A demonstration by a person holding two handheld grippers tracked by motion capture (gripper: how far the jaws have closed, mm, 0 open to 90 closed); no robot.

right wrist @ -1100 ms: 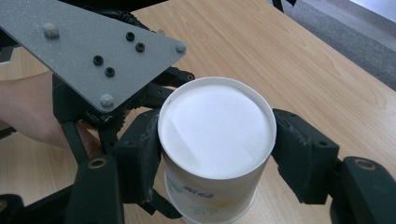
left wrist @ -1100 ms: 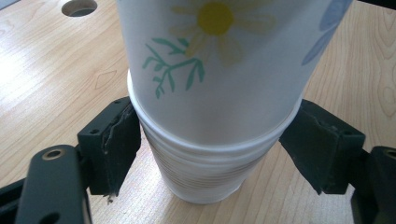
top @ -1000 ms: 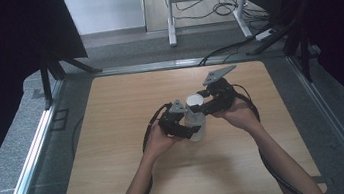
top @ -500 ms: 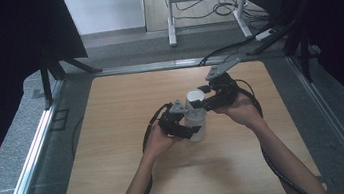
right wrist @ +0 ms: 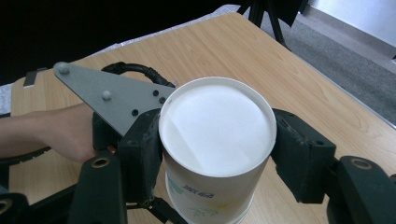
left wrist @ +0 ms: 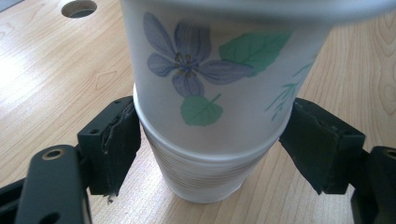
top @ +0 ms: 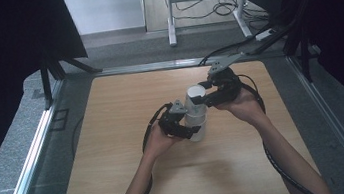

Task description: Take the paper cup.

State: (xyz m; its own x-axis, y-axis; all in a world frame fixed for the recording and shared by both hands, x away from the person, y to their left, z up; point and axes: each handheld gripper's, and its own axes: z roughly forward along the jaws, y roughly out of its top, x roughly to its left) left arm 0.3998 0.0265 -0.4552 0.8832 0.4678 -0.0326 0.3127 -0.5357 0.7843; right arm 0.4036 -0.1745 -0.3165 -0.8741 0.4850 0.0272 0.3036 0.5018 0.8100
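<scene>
The wooden table (top: 121,184) carries a stack of inverted paper cups (top: 195,119), standing near the middle of the board with bases up; the person's forearms come in from the near edge, one hand on each tool. The lower cups of the stack (left wrist: 205,177) sit between the jaws of the left gripper (top: 179,122), whose pads press just under the rim of the flowered one, pinning the nest down; the top cup (right wrist: 215,140), white base uppermost and a blue flower and green leaves on its side, is clamped near its base by the right gripper (top: 210,98), both jaws tight against its wall.

The step in hand looks to me like peeling that top cup off the stack. To do it well, I'd say the pull should run straight along the stack's axis, so the rim doesn't catch on the cup beneath; the left tool ought to hold firm and low without crushing the thin paper; a slight twist of the right hand may break any suction; the squeeze on the top cup should stay light enough not to dent it.
</scene>
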